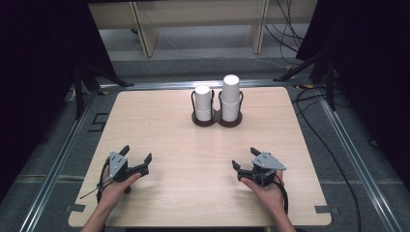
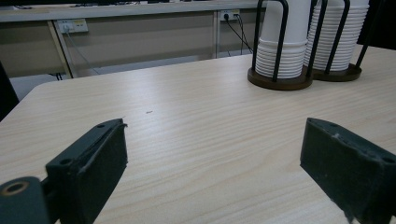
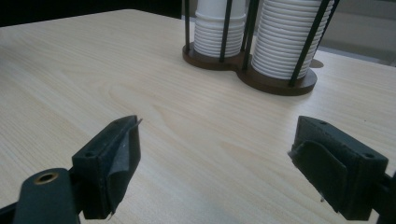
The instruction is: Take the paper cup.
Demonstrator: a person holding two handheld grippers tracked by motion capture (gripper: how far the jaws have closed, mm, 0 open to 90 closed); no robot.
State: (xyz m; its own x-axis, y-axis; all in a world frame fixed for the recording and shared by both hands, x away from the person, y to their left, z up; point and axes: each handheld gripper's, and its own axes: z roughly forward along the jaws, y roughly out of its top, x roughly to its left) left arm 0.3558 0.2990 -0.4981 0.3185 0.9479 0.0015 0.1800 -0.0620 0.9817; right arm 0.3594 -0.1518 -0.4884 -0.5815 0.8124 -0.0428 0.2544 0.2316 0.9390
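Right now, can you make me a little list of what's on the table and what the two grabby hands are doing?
table: light wood table, mostly bare
cup holder: dark double cup holder with black wire posts, at the far middle of the table
short stack: white cups, upside down, in the holder's left ring
tall stack: white cups, upside down, in the right ring
left gripper: near the table's front left, jaws open, nothing between them
right gripper: near the front right, jaws open, nothing between them
touching the cups: neither gripper, both well short of the holder
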